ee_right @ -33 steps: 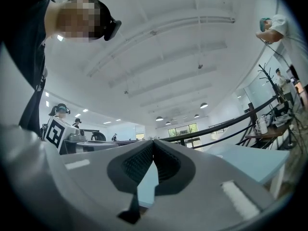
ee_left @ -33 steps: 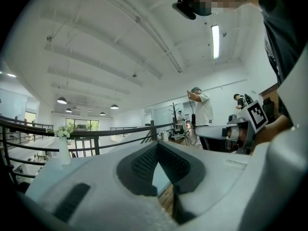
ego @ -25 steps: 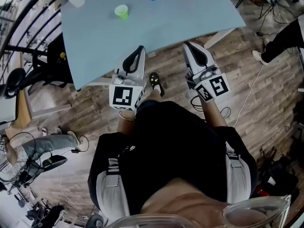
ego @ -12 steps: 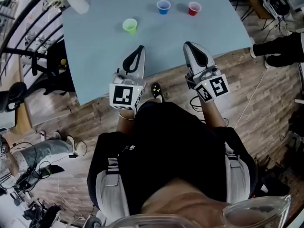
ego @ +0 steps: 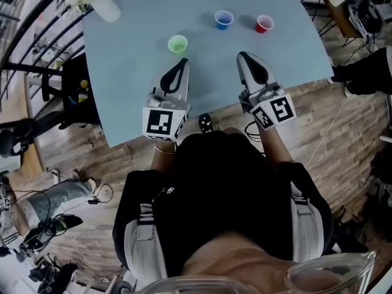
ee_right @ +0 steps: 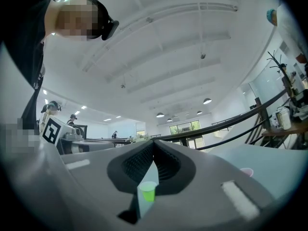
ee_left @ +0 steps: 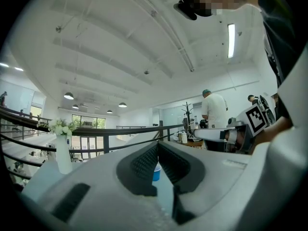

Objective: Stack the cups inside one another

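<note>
- The room is a big, bright hall with a white ceiling, round lamps and a dark railing [ee_left: 120,129]. The floor is brown wood planks [ego: 343,139]. A person in a white shirt [ee_left: 214,110] stands far off.
- The pale blue flat bench [ego: 138,72] holds everything. It is mostly bare. A white vase with flowers [ego: 98,3] stands at its far left corner.
- My left gripper [ego: 182,62] is over the near edge of the bench, pointing level. Its jaws are together with nothing in them.
- My right gripper [ego: 244,56] is beside it, tipped up a little. Its jaws are together too, and empty.
- The three small plastic cups stand upright, well apart from each other. The green cup [ego: 177,43] is nearest, just ahead of my left gripper. The blue cup [ego: 224,19] and the red cup [ego: 264,24] sit further back, near each other.
- No cup is inside another yet, so I think I am at the very start, reaching in.
- Next, I would open one pair of jaws, close them gently on a cup's rim, lift it, and drop it straight into another cup. Too hard a squeeze could crush it.
</note>
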`<state>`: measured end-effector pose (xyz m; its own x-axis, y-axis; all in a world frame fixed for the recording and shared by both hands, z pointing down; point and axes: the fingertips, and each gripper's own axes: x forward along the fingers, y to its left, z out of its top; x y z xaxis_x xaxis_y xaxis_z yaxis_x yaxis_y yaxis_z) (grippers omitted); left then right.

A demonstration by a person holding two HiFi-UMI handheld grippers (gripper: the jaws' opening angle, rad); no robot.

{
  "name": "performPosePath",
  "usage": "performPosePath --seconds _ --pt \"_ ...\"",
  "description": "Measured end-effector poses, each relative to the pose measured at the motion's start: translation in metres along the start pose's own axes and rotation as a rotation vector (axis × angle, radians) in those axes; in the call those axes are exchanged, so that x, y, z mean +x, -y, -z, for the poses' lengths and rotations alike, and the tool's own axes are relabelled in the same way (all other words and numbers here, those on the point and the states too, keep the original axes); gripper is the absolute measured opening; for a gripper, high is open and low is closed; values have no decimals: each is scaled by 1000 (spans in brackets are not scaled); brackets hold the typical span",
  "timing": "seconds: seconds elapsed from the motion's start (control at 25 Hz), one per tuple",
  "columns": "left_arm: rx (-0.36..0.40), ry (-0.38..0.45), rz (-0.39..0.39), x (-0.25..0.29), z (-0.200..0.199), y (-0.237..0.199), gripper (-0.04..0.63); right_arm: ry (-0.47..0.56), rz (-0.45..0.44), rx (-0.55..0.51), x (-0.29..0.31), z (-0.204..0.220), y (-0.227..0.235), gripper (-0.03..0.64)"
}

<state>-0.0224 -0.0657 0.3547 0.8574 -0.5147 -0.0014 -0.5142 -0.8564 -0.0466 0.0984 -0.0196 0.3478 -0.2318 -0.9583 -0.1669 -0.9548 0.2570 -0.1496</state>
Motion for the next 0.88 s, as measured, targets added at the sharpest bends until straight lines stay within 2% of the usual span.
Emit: performPosePath --seconds 0.24,0.68,0.88 --pt "-8 -13 -13 7 5 -7 -5 -26 -26 9 18 9 7 3" --pt "-10 -70 -93 33 7 -25 -5 -61 -65 9 52 14 44 2" --pt "-26 -59 -140 46 5 -27 -5 -78 -73 23 57 20 64 3"
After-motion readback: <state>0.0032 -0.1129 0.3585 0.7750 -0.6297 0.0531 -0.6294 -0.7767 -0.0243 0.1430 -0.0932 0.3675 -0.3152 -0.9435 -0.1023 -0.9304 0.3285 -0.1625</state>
